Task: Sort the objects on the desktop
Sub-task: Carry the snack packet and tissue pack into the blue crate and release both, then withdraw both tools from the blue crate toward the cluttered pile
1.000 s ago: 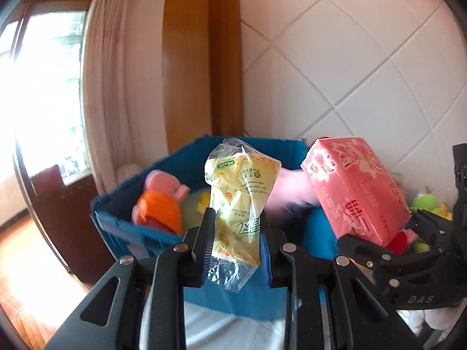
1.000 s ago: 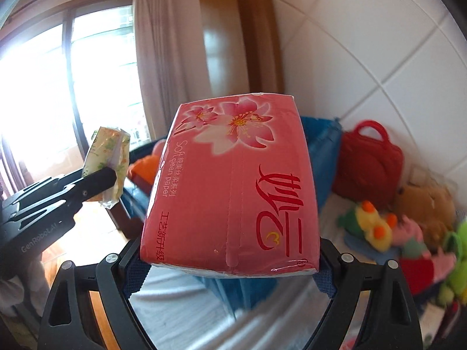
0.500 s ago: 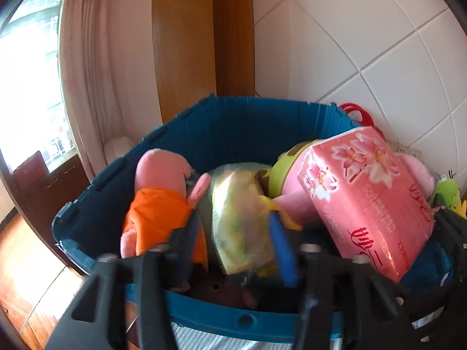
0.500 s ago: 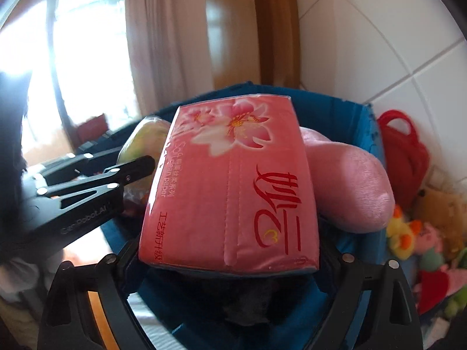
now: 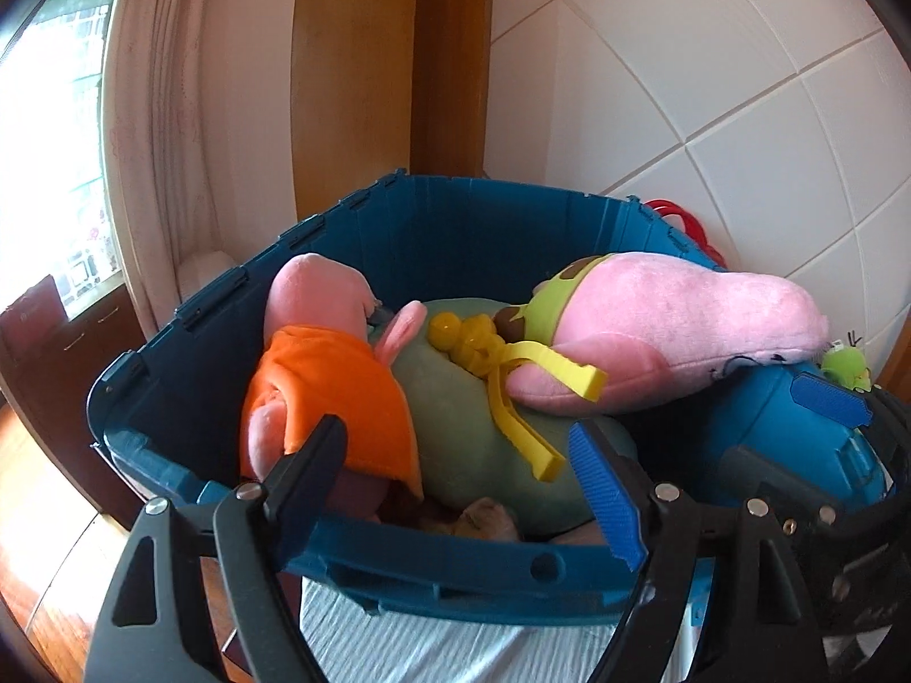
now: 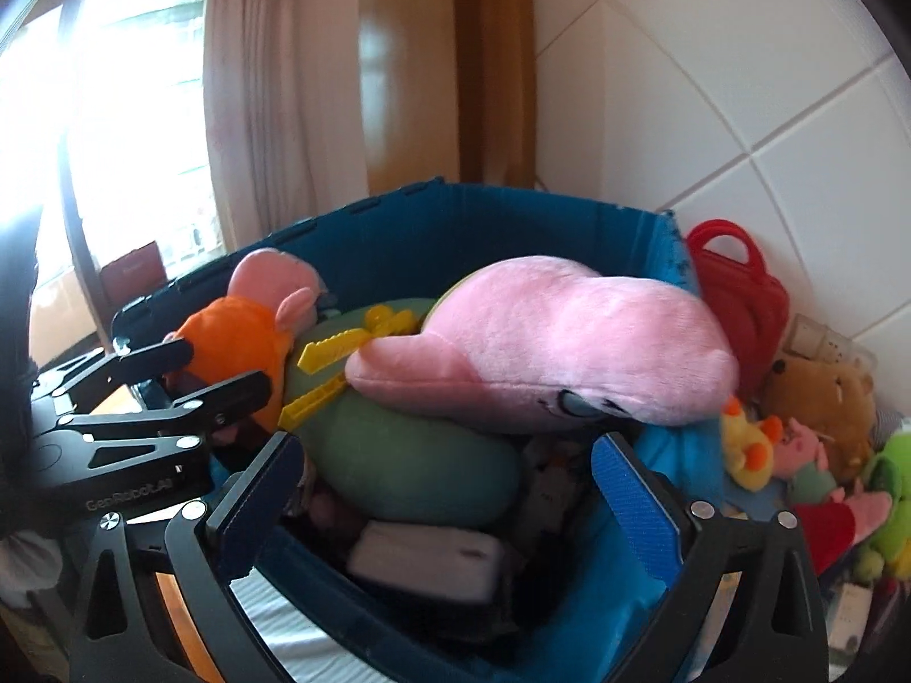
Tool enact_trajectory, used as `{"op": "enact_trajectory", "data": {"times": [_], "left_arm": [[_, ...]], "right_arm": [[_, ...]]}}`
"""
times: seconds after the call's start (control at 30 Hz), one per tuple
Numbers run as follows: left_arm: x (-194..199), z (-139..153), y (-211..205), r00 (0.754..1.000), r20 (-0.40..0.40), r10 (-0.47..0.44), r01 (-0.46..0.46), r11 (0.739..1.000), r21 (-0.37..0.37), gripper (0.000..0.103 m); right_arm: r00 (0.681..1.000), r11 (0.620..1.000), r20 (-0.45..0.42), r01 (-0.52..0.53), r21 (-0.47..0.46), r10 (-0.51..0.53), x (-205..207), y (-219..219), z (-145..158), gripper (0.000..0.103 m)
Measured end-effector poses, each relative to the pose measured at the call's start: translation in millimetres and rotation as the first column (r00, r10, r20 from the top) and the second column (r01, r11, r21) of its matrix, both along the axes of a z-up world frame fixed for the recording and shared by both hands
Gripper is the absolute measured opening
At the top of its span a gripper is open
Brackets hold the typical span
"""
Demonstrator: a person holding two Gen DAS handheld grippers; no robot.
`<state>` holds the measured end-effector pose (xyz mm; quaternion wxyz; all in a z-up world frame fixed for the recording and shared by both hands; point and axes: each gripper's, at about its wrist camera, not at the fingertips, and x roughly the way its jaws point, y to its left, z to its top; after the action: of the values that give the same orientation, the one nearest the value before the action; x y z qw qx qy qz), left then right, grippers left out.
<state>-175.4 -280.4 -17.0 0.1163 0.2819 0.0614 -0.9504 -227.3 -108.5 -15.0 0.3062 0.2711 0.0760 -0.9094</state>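
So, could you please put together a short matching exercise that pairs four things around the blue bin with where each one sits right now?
Things:
1. yellow plastic tongs
2. pig plush in orange
3. red bag
4. large pink plush

Places:
A. outside the blue bin, against the tiled wall
B. lying across the green cushion
C. at the left side of the bin, beside the left gripper
D. on top of the pile, reaching toward the bin's right edge

Pairs: 1-B, 2-C, 3-A, 4-D
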Motion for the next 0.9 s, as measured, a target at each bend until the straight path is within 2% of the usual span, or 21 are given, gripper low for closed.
{"op": "enact_trajectory", "data": {"times": [0.57, 0.73, 0.9], "left_arm": [[31, 14, 26, 0.999, -0.028, -0.034, 0.033, 0.999, -0.017, 0.08], [44, 14, 45, 0.999, -0.029, -0.046, 0.046, 0.999, -0.01, 0.08], [57, 10, 70, 0.998, -0.018, -0.054, 0.054, 0.998, -0.013, 0.08]], "right_arm": [[0.993, 0.995, -0.058, 0.1, -0.022, -0.101, 45, 46, 16, 0.103], [0.988, 0.989, -0.046, 0.146, -0.027, -0.147, 52, 69, 14, 0.103], [0.988, 0.988, -0.028, 0.148, -0.045, -0.15, 62, 91, 8, 0.103]]}}
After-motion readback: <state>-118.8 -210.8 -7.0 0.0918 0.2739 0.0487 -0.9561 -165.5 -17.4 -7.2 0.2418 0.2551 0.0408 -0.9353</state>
